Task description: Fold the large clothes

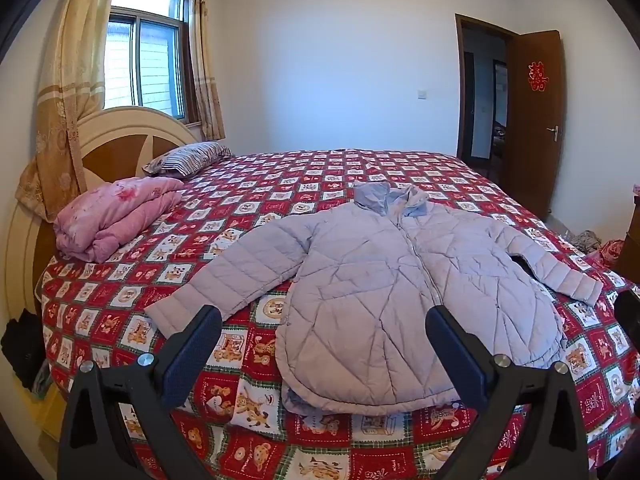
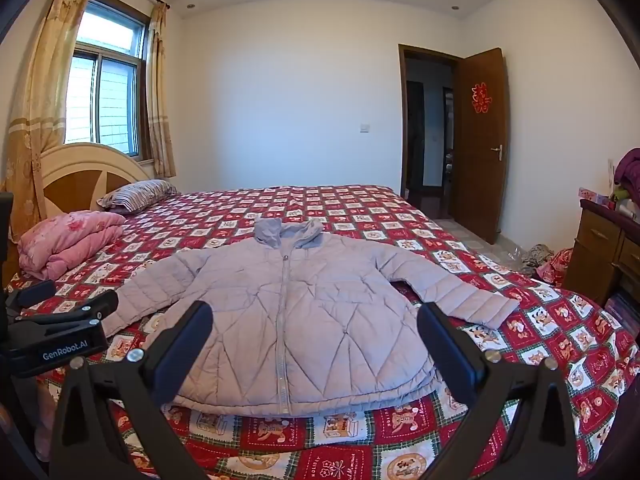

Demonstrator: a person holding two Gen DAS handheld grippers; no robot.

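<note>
A pale lilac quilted jacket (image 1: 384,280) (image 2: 296,312) lies flat and zipped on the red patterned bedspread (image 1: 248,392) (image 2: 360,452), collar away from me, both sleeves spread out to the sides. My left gripper (image 1: 324,320) hovers open above the near hem, towards the jacket's left half, with nothing between its fingers. In the right wrist view my right gripper (image 2: 314,316) is open over the jacket's lower middle, also holding nothing. The left gripper (image 2: 68,312) shows at the left edge of the right wrist view, beside the left sleeve.
A folded pink quilt (image 1: 116,216) (image 2: 68,240) and a striped pillow (image 1: 188,158) (image 2: 136,194) lie by the headboard at the left. A wooden cabinet (image 2: 600,252) with clutter stands right of the bed. An open door (image 2: 480,140) is at the back right.
</note>
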